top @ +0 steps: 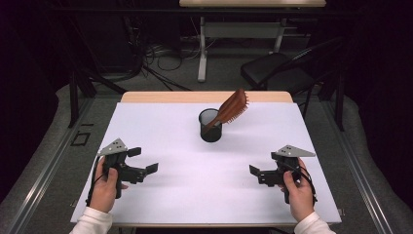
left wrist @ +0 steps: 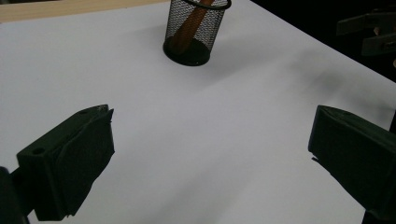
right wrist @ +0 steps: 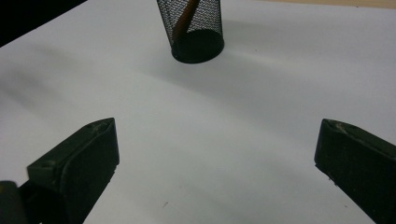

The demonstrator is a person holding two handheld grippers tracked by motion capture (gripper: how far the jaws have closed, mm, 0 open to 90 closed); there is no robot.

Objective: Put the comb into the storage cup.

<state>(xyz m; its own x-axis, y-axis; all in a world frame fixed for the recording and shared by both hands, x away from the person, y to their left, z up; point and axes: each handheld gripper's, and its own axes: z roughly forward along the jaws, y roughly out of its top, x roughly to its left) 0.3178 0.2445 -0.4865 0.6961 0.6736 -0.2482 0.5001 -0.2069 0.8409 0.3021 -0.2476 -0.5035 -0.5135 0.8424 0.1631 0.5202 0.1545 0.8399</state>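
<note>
Where it leans, reddish-brown hairbrush, handle down in black mesh cup

Hairbrush in mesh cup — tilted

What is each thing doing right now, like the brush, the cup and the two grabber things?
Hairbrush: standing handle-down in the cup, leaning right, bristle head sticking out above the rim.
Mesh cup: upright on the table, holding the hairbrush.
Left gripper: jaws open, holding nothing, well short of the cup.
Right gripper: jaws open, holding nothing, well short of the cup.
White table: bare between the grippers.
</note>
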